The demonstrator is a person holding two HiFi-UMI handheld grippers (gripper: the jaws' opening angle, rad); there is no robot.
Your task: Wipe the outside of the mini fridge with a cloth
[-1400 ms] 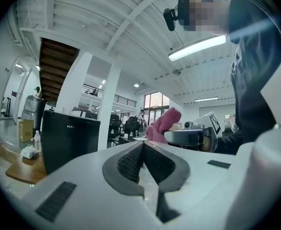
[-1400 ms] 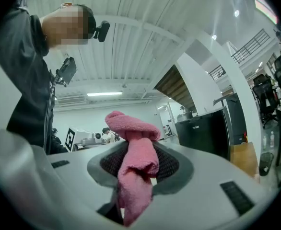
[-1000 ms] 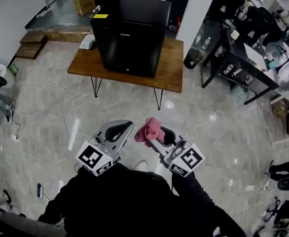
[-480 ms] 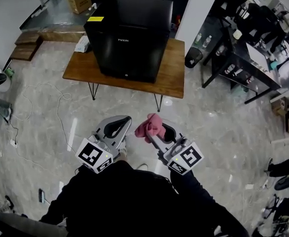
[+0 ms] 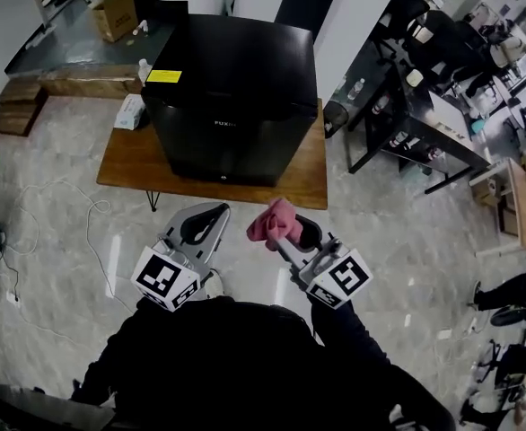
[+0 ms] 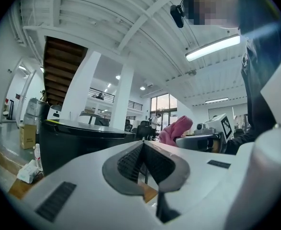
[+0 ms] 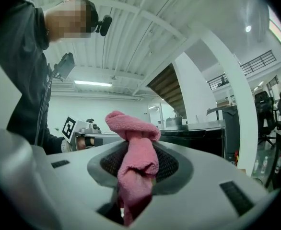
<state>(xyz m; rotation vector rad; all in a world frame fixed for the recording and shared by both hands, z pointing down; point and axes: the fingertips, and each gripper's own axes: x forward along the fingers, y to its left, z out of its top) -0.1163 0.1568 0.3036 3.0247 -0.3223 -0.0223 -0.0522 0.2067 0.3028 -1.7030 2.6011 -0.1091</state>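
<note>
A black mini fridge [image 5: 232, 97] stands on a low wooden table [image 5: 128, 164] ahead of me; it also shows at the left of the left gripper view as the fridge [image 6: 78, 140] and at the right of the right gripper view as the fridge [image 7: 198, 138]. My right gripper [image 5: 285, 227] is shut on a bunched pink cloth [image 5: 272, 223], the cloth [image 7: 135, 162] standing up between its jaws. My left gripper [image 5: 205, 223] is shut with nothing in it, jaws together [image 6: 143, 150]. Both are held short of the table's front edge, apart from the fridge.
A tissue pack [image 5: 130, 112] lies on the table left of the fridge. Dark desks and chairs [image 5: 425, 88] crowd the right. A cable [image 5: 92, 232] runs over the marble floor at left. A cardboard box [image 5: 113, 12] sits behind.
The fridge and table have come closer and larger in the head view. Both grippers keep their hold and stay side by side.
</note>
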